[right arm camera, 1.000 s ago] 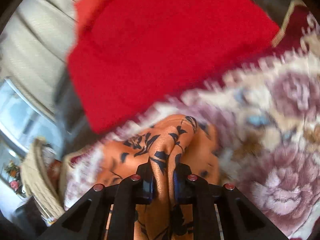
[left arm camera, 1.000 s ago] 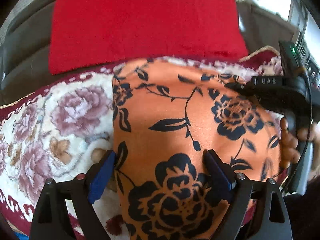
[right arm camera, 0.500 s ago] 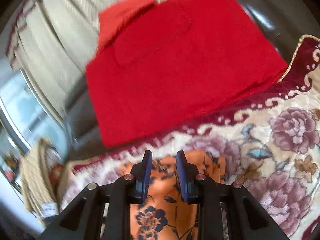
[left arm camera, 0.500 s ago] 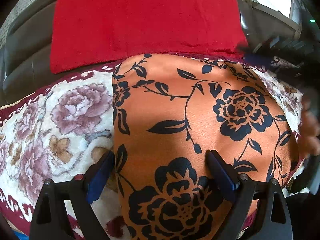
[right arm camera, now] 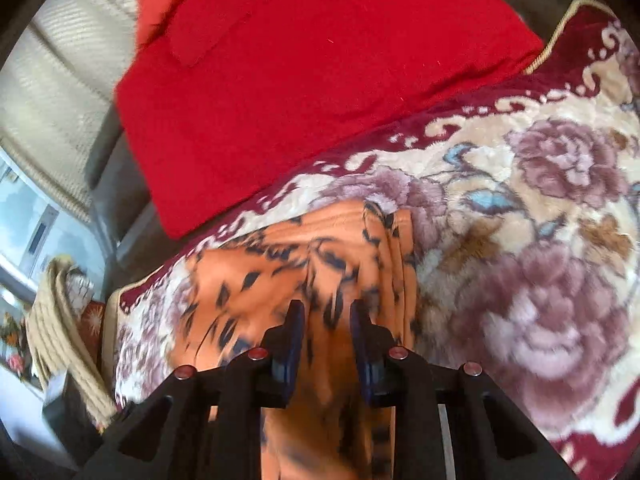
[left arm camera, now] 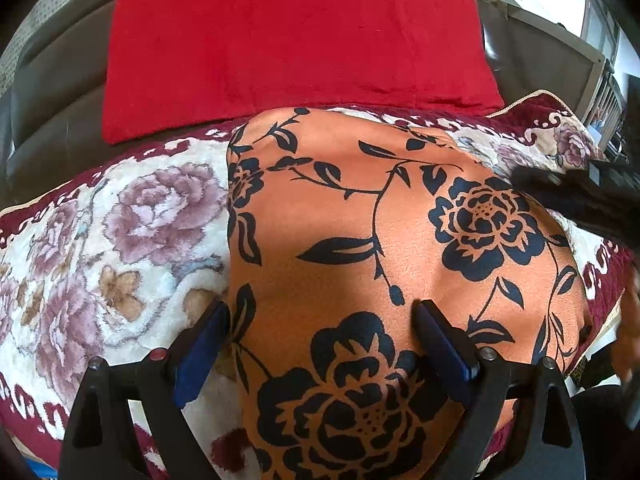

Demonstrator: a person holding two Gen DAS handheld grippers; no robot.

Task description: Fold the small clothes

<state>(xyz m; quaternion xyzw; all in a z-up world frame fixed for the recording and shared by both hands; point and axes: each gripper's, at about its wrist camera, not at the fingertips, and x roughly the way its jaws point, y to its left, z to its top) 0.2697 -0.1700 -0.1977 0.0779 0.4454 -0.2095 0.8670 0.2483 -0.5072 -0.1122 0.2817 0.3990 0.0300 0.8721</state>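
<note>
An orange garment with black flowers (left arm camera: 380, 248) lies folded on a floral blanket (left arm camera: 120, 240). My left gripper (left arm camera: 320, 328) is open wide, its blue pads resting on the garment's near part, one by its left edge. In the right wrist view the garment (right arm camera: 256, 280) is blurred, with layered edges on its right side. My right gripper (right arm camera: 326, 320) is open a little and empty, just above the cloth. It shows as a dark blurred shape at the right of the left wrist view (left arm camera: 580, 196).
A folded red garment (left arm camera: 292, 40) lies beyond on a dark leather seat (left arm camera: 52, 92); it also shows in the right wrist view (right arm camera: 312, 76). The blanket (right arm camera: 540, 240) spreads to the right. A coiled rope basket (right arm camera: 60, 320) stands at the far left.
My right gripper let go of the bunched orange cloth, opened slightly and moved. The garment's raised fold dropped flat. My left gripper stayed put.
</note>
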